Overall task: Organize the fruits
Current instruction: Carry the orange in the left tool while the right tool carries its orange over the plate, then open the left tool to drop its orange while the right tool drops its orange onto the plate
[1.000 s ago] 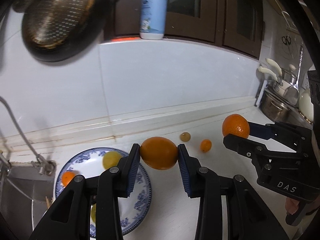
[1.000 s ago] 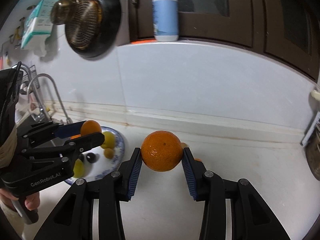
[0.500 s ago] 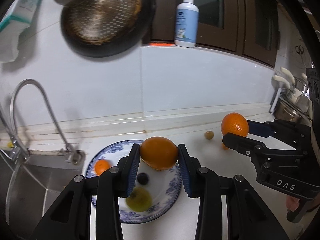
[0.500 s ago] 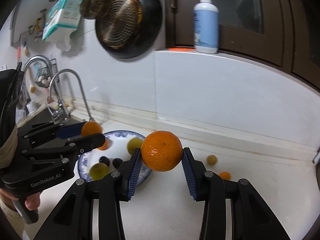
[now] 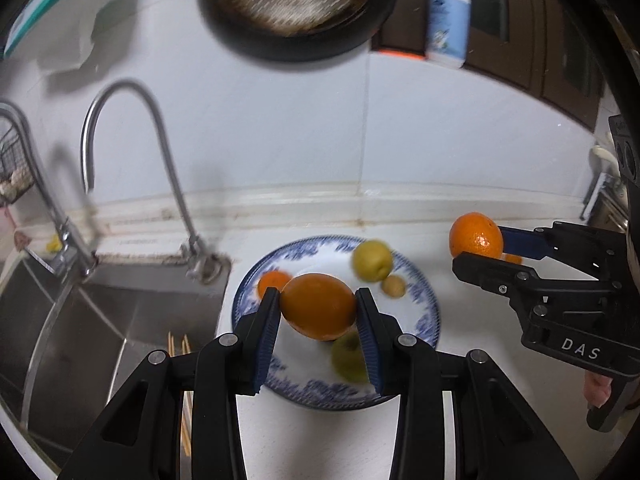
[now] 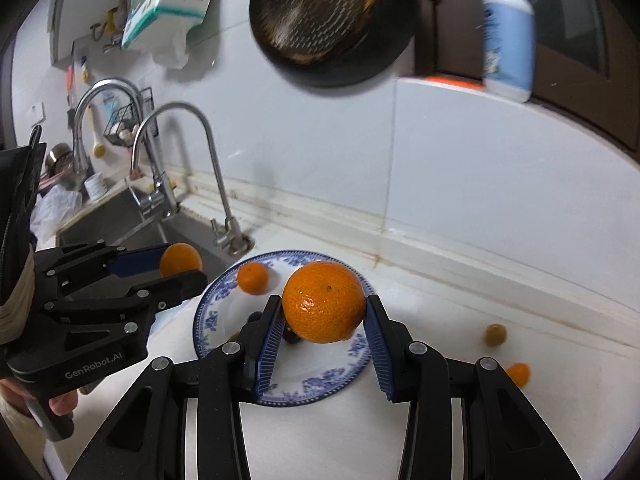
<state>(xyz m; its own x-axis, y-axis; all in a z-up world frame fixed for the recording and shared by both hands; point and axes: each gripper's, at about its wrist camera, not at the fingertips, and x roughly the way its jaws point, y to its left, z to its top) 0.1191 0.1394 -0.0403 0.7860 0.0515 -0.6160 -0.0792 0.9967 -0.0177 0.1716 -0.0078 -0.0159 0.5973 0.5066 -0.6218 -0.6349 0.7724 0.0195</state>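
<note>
The left hand-held gripper (image 5: 318, 316) held a smooth orange (image 5: 318, 306) above the blue-patterned plate (image 5: 424, 300), where a green fruit (image 5: 372, 260) and a small mandarin (image 5: 272, 282) lay beyond its fingers. The right hand-held gripper (image 6: 324, 322) clamped a dimpled orange (image 6: 324, 302) over the same plate. A faucet (image 5: 132, 152) stood to the left, and two small fruits (image 6: 496, 334) lay on the tabletop (image 6: 540, 312) to the right.

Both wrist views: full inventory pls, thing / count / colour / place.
Plate: 1, blue-and-white, counter beside sink.
Held oranges: 2, orange, smooth one in left gripper, dimpled one in right gripper.
Fruit on plate: small orange one, two yellow-green, one small tan, dark ones partly hidden.
Loose fruit: 2, olive and orange, counter right of plate.
Faucets: 2, chrome, at sink.
Sink: 1, steel, left.
Pan: 1, black, on wall.
Bottle: 1, pale blue, ledge.
Left gripper: black, blue pads, shut.
Right gripper: same, shut.
</note>
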